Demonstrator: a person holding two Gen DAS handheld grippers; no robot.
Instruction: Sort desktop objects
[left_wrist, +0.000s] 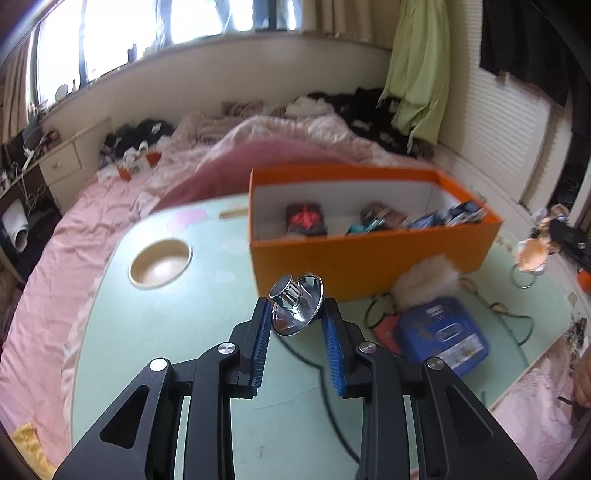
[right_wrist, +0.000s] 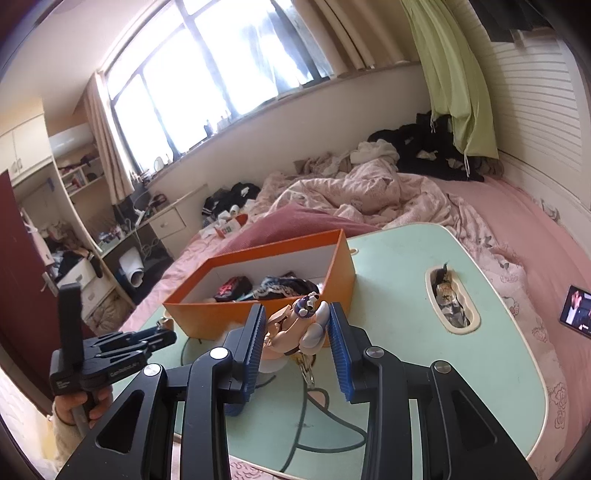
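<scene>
My left gripper (left_wrist: 295, 314) is shut on a small shiny chrome knob-like piece (left_wrist: 295, 308), held just above the mint-green lap table (left_wrist: 166, 332) in front of the orange box (left_wrist: 369, 258). My right gripper (right_wrist: 297, 317) is shut on a small figurine keychain (right_wrist: 295, 325) with a purple and white head, its metal ring hanging below. It hovers beside the orange box (right_wrist: 207, 321), which holds a dark pouch with red print (right_wrist: 232, 286) and several wrapped items. The left gripper (right_wrist: 159, 338) also shows in the right wrist view, carried by a hand.
A blue packet (left_wrist: 443, 336) and a fluffy white pompom (left_wrist: 428, 280) lie on the table by the box. The table has a round cup recess (left_wrist: 160, 264) and a long slot (right_wrist: 450, 299) stuffed with small things. Pink bedding surrounds the table; a phone (right_wrist: 576, 310) lies on it.
</scene>
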